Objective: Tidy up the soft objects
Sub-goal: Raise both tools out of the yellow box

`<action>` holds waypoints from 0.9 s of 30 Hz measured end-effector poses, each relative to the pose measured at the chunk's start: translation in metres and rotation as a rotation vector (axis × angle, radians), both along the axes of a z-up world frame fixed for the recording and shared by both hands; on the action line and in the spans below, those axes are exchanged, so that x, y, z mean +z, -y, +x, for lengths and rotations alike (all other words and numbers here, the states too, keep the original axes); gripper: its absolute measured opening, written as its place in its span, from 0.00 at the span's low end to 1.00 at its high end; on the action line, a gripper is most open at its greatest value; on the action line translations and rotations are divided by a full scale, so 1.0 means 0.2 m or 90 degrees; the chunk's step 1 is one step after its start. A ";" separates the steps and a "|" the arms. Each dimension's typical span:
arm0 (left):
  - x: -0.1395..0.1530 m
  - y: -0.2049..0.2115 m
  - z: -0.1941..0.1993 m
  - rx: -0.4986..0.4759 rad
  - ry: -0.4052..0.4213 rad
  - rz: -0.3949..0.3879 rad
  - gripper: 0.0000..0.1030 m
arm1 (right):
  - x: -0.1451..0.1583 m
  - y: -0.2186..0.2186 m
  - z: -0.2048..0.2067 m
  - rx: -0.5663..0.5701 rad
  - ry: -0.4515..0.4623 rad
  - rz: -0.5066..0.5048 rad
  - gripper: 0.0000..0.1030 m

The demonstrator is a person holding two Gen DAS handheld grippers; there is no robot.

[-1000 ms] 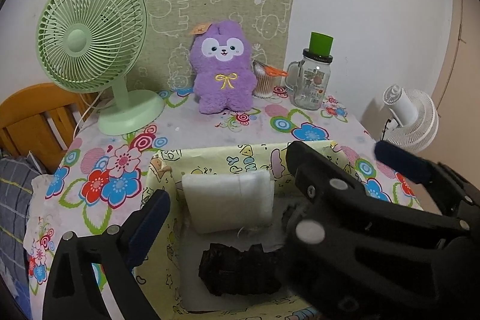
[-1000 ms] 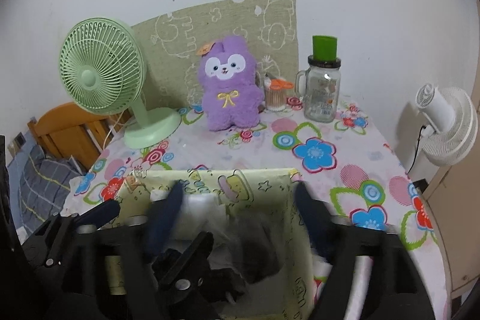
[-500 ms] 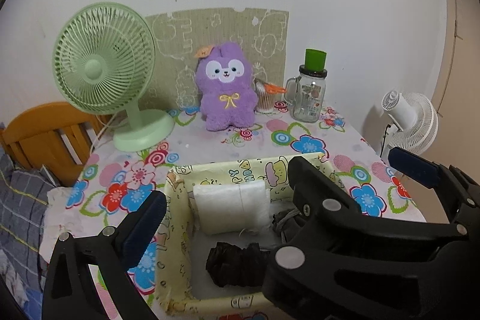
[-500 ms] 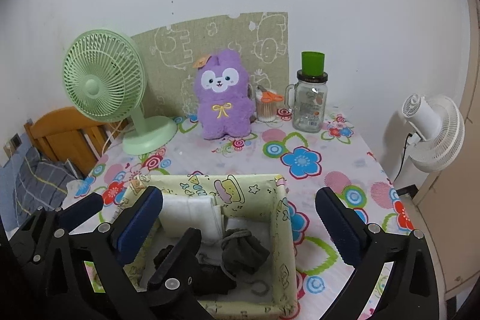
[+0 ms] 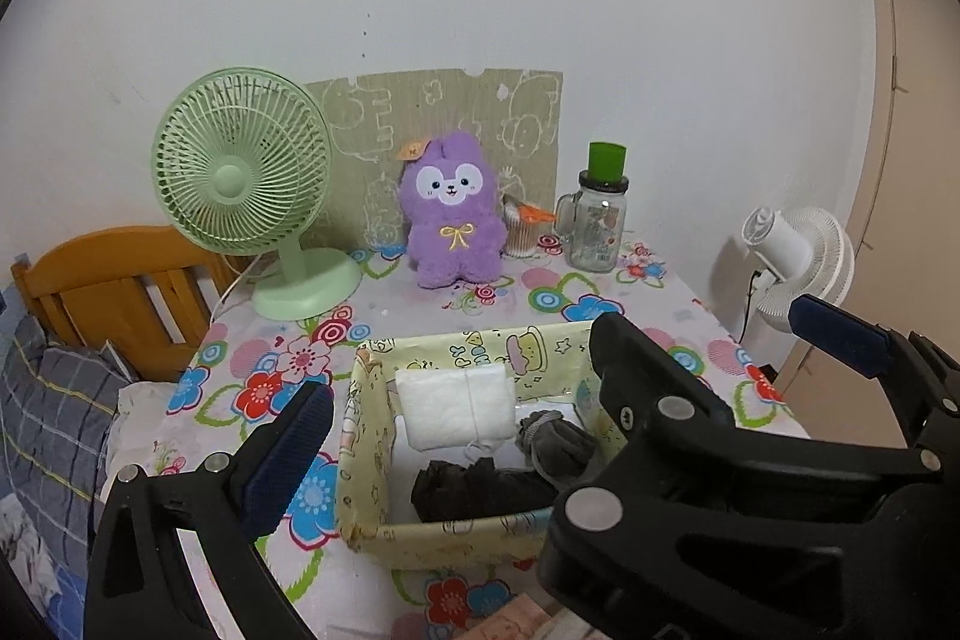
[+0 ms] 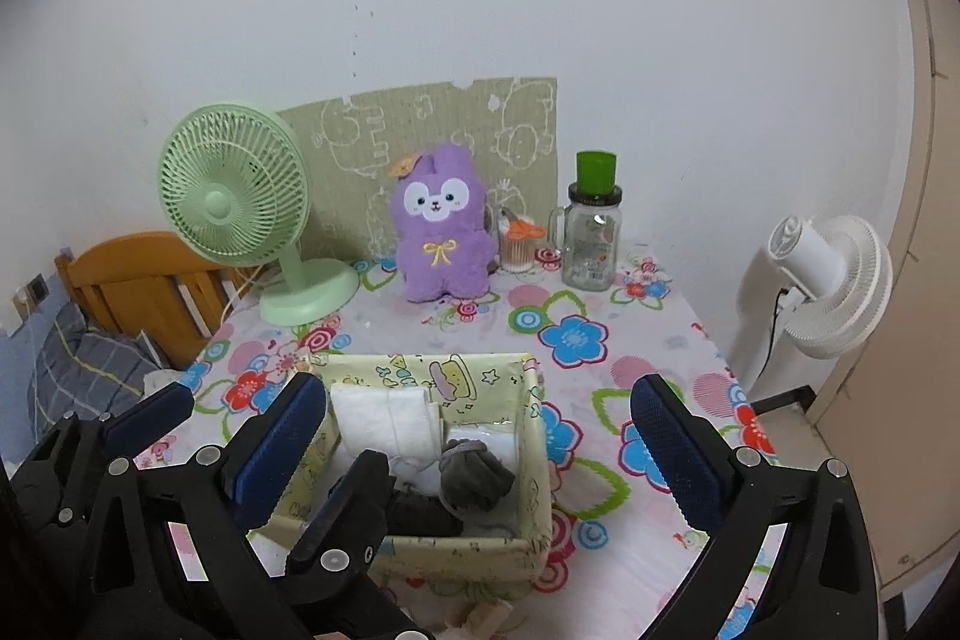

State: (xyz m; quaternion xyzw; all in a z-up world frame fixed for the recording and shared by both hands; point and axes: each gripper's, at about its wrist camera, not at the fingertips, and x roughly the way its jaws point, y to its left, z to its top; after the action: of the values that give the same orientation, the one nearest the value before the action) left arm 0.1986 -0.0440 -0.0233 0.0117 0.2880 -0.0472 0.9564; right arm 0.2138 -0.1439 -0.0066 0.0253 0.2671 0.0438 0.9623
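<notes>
Both grippers hover above the near edge of the flowered tablecloth (image 6: 630, 340), pointing down toward a pale yellow fabric storage box (image 6: 534, 466) printed with cartoons.

Right gripper (image 6: 480, 454): jaws spread as wide as they go, nothing between the pads. In its own view the box sits in the gap between the two blue-padded fingers (image 6: 678, 454), below and ahead of them; no pad touches the box wall.

Left gripper (image 5: 552, 376): jaws also spread wide, empty. In the left wrist view its left finger stands just left of the box's left wall, clear of it; the right gripper's black frame crosses the lower right of that view and covers the box's near right corner.

Box contents, all lying inside:
- folded white cloth (image 6: 384, 418) against the far wall, toward the left
- balled grey sock (image 6: 477, 478) right of centre, in front of the white cloth
- rolled black item (image 5: 474, 487) along the near wall; partly hidden by a gripper finger in the right wrist view
- a second white piece (image 6: 486, 439) under the grey sock, type unclear

Behind the box, well apart from it: green desk fan (image 6: 237, 214), purple plush toy (image 6: 441, 232), glass jar with a green lid (image 6: 591, 232), all upright near the wall. A white fan (image 6: 831, 280) stands off the table's right side.
</notes>
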 end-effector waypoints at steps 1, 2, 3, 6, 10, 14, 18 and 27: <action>0.01 0.00 -0.02 0.002 0.001 -0.002 1.00 | 0.01 0.00 -0.02 0.000 0.003 -0.001 1.00; 0.01 -0.01 -0.04 0.003 0.002 -0.005 1.00 | 0.02 0.00 -0.04 0.001 0.005 -0.002 1.00; 0.02 -0.01 -0.06 0.005 0.004 -0.005 1.00 | 0.03 -0.01 -0.06 0.005 0.005 -0.004 1.00; 0.04 -0.01 -0.12 0.010 0.013 -0.002 1.00 | 0.05 -0.02 -0.12 0.011 0.011 -0.009 1.00; 0.07 0.00 -0.21 0.015 0.028 0.001 1.00 | 0.08 -0.01 -0.20 0.014 0.017 -0.010 1.00; 0.10 0.01 -0.30 0.016 0.042 -0.001 1.00 | 0.11 -0.01 -0.29 0.014 0.026 -0.015 1.00; 0.11 0.00 -0.36 0.020 0.048 -0.007 1.00 | 0.14 -0.01 -0.38 0.000 0.041 -0.031 1.00; 0.11 -0.01 -0.52 0.026 0.058 -0.006 1.00 | 0.14 -0.02 -0.53 0.007 0.044 -0.028 1.00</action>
State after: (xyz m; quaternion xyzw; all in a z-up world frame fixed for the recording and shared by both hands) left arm 0.0951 -0.0427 -0.0020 0.0032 0.2439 -0.0289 0.9694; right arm 0.1069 -0.1404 0.0211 0.0012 0.2351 0.0442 0.9710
